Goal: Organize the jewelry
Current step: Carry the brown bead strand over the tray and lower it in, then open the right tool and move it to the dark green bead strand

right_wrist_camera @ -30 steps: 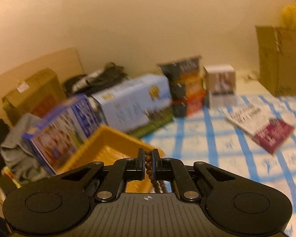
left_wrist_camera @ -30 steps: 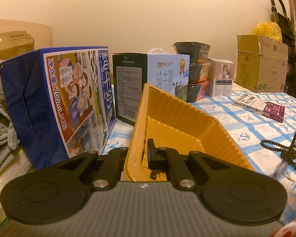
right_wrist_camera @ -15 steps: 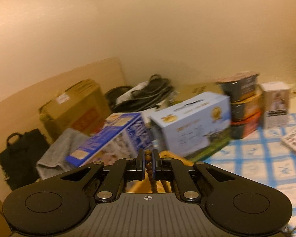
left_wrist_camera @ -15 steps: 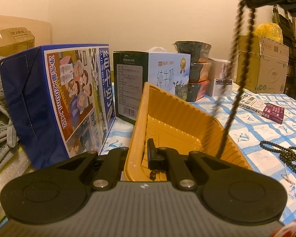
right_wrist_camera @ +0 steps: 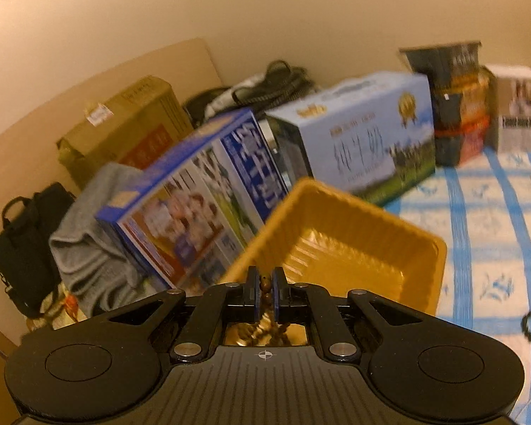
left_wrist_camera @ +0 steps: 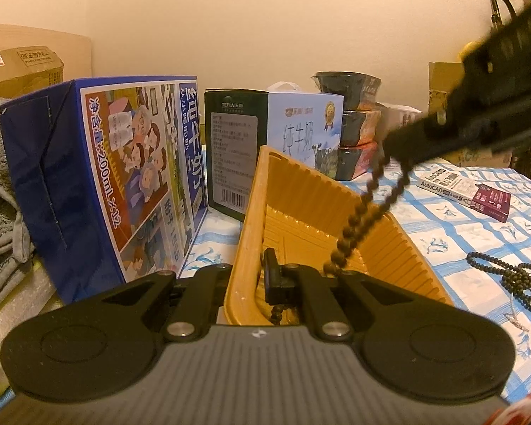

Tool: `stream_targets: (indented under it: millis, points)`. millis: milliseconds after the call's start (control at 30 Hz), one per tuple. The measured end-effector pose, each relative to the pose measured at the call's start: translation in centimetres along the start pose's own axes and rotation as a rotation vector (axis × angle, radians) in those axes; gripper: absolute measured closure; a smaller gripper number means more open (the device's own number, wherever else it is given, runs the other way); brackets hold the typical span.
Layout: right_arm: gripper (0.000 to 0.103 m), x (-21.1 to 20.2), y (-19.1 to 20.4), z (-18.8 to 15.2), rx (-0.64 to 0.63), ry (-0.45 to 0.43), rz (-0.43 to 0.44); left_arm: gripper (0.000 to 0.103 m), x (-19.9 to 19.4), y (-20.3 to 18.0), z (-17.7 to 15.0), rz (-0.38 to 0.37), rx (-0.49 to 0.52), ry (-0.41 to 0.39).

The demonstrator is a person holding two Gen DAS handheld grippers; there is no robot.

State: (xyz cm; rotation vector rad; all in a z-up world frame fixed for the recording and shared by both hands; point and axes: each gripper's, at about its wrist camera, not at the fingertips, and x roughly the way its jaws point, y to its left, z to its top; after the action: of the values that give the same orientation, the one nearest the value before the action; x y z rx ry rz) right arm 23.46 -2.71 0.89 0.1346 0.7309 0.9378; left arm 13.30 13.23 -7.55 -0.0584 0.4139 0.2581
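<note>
Change: right gripper (right_wrist_camera: 264, 292), fingers clamped on the brown bead strand (left_wrist_camera: 359, 225), has swung it from high above to over the yellow tray (left_wrist_camera: 389, 244).
Strand: lower loop now dips inside tray, just ahead of left fingers (left_wrist_camera: 269, 276).
Left gripper (left_wrist_camera: 274, 278): fingers together, pinching tray's near wall, steadying it.
Meaning: release looks close; dark necklace (left_wrist_camera: 513, 279) on cloth waits.

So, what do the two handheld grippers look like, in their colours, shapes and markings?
Both look the same. The left gripper and the right gripper have a dark grey ribbed body with a small white cross-in-circle mark at its front edge. Two round black discs sit at the sides. Black link arms with silver rivets run to two short black fingers; the right gripper's pads look blue. No cables or sleeves show.
</note>
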Motion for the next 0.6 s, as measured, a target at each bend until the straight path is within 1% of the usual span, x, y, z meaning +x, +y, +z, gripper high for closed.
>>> stream_targets:
  millis: [67,100,133,167,200,233,333,400,500,600]
  points:
    - [0.094,0.3,-0.5,-0.3,0.004,0.011,-0.006,0.096,0.0,0.1,0.0,0.002,-0.003,0.003]
    - [0.09,0.3,-0.7,-0.4,0.005,0.01,-0.01,0.096,0.1,0.1,-0.1,0.003,-0.003,0.004]
    - [0.078,0.2,-1.0,-0.4,0.007,0.004,-0.012,0.096,0.1,0.1,-0.1,0.005,-0.003,0.007]
    - [0.069,0.0,-1.2,-0.3,0.011,-0.01,-0.017,0.096,0.1,0.1,-0.1,0.006,-0.004,0.01]
    - [0.053,-0.3,-1.5,-0.2,0.017,-0.029,-0.023,0.096,0.1,0.2,-0.1,0.006,-0.006,0.011]
    - [0.05,-0.8,-1.7,-0.2,0.025,-0.052,-0.029,0.096,0.1,0.2,-0.2,0.005,-0.005,0.012]
    - [0.049,-2.0,-2.5,0.1,0.038,-0.078,-0.044,0.096,0.1,0.2,-0.2,0.006,-0.005,0.011]
    - [0.049,-3.2,-3.3,-0.1,0.048,-0.082,-0.075,0.097,0.0,0.1,-0.1,0.002,-0.004,0.01]
    - [0.049,-5.2,-4.8,-1.6,0.062,-0.08,-0.135,0.097,0.0,0.2,-0.1,0.001,-0.004,0.01]
    - [0.049,-7.2,-6.4,-3.9,0.093,-0.069,-0.211,0.097,0.0,0.2,-0.1,0.004,-0.002,0.011]
